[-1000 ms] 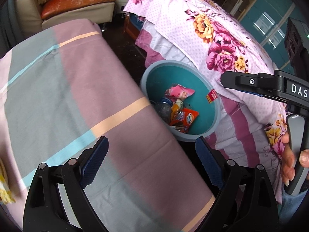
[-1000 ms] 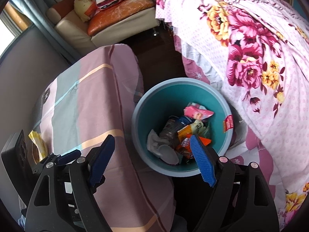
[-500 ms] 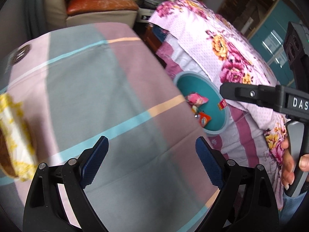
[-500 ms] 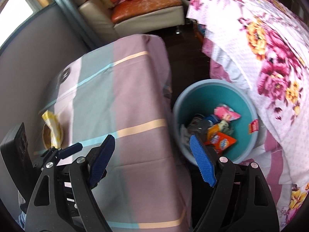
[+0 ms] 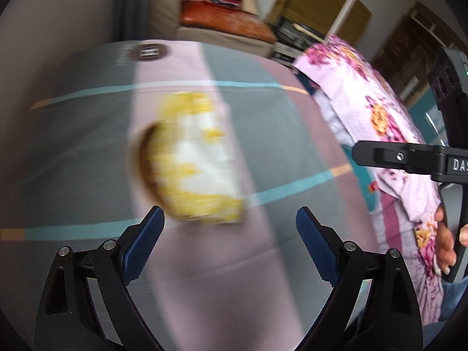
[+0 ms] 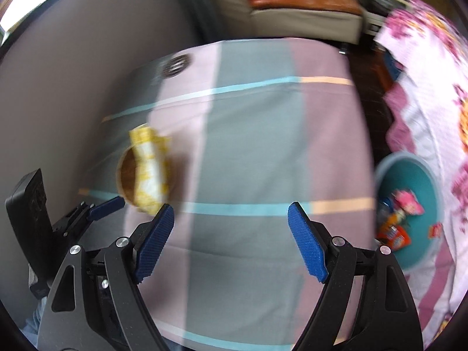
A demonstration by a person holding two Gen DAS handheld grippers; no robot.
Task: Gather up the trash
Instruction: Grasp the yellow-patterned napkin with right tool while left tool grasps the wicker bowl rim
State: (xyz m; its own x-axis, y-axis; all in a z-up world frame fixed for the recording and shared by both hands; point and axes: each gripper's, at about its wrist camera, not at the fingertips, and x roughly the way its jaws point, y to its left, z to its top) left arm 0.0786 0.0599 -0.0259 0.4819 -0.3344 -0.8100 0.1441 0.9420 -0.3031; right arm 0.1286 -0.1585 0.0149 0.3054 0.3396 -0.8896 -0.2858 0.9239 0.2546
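Trash: what is left to collect looks like one yellow-and-white wrapper (image 5: 201, 158), lying partly over a brown bowl (image 6: 128, 177) on the striped cloth (image 5: 278, 263).
Cloth: covers the whole table; loose fabric, so a low pinch could snag it and drag the bowl along.
Bin (image 6: 421, 175): teal, on the floor at the table's right edge, already holding packets; well apart from the wrapper, so a weak grip could drop the wrapper on the way.
Bowl: light and shallow, by my guess; a jaw catching its rim could tip it.
Left gripper (image 5: 228, 225): jaws wide apart, empty, wrapper just ahead.
Right gripper (image 6: 229, 219): jaws wide apart, empty, over bare cloth.
Blur: both views smear, so the wrapper's edges are hard to place.
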